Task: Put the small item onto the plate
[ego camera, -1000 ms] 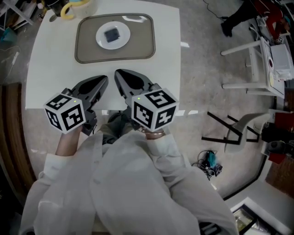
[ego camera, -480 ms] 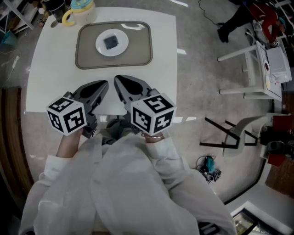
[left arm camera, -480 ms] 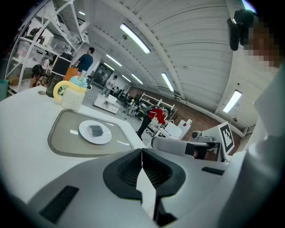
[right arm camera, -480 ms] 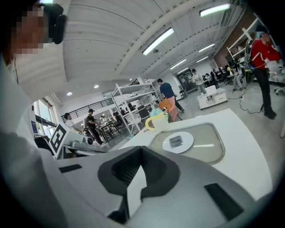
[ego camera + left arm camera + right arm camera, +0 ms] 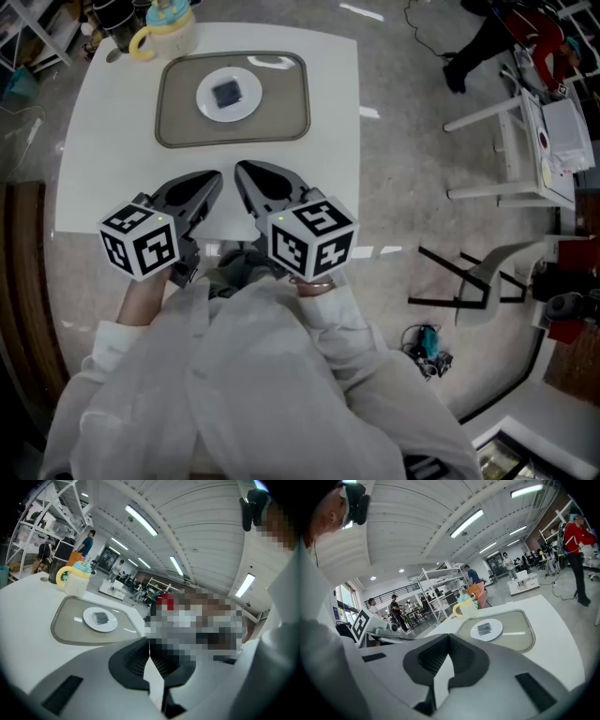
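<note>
Head view: I have the left gripper (image 5: 208, 180) and right gripper (image 5: 246, 172) side by side over the near edge of the white table (image 5: 103, 150), tips aimed at the tray (image 5: 178, 127). Both are well short of it. The small dark item (image 5: 228, 92) lies in the middle of the white plate (image 5: 208, 103). The plate sits on the tray at the far side of the table. A mug (image 5: 161, 26) with a yellow handle stands just past the tray's far left corner.

Left gripper view: jaws closed together, pads meeting, nothing between them. The plate (image 5: 89, 621) with the small dark item (image 5: 100, 617) is ahead and to the left, untouched. The mug (image 5: 75, 582) is behind the tray (image 5: 63, 627).

Right gripper view: jaws also pressed together, empty. The small dark item (image 5: 483, 628) rests flat on the plate (image 5: 497, 630), inside the tray (image 5: 522, 637), ahead and to the right.
</note>
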`<state>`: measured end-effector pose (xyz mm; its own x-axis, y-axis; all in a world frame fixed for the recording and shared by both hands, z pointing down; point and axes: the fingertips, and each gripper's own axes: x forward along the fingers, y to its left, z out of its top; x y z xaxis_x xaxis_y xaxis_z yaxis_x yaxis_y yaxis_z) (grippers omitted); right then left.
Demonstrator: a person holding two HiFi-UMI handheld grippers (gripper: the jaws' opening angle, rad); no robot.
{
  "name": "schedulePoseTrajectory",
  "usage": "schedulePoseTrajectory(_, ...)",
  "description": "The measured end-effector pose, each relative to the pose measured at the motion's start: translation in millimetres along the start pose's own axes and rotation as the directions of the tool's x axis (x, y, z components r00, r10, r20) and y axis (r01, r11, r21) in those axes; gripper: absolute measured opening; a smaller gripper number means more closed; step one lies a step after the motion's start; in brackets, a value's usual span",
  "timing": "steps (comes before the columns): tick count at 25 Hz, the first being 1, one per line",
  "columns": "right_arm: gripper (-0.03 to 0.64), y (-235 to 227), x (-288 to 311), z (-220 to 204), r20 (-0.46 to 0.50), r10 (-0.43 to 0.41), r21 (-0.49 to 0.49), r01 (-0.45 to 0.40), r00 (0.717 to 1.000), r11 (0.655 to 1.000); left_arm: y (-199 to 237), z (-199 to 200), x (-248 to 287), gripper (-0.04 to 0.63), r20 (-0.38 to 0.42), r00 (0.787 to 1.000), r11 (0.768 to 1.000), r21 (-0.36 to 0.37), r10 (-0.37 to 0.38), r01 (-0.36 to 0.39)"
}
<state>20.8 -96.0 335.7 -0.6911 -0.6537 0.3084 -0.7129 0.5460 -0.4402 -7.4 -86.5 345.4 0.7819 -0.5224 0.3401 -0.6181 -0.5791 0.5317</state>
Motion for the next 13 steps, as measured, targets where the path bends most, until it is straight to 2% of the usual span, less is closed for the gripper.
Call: schedulePoseTrajectory(13,0.015,-2.8,-6.8,0.1,-0.008,-0.005,-0.006,0.005,1.000,1.000,-7.8,-1.1,3.8,0.012,-0.013,1.000,1.000,0.016,0.003,-0.003)
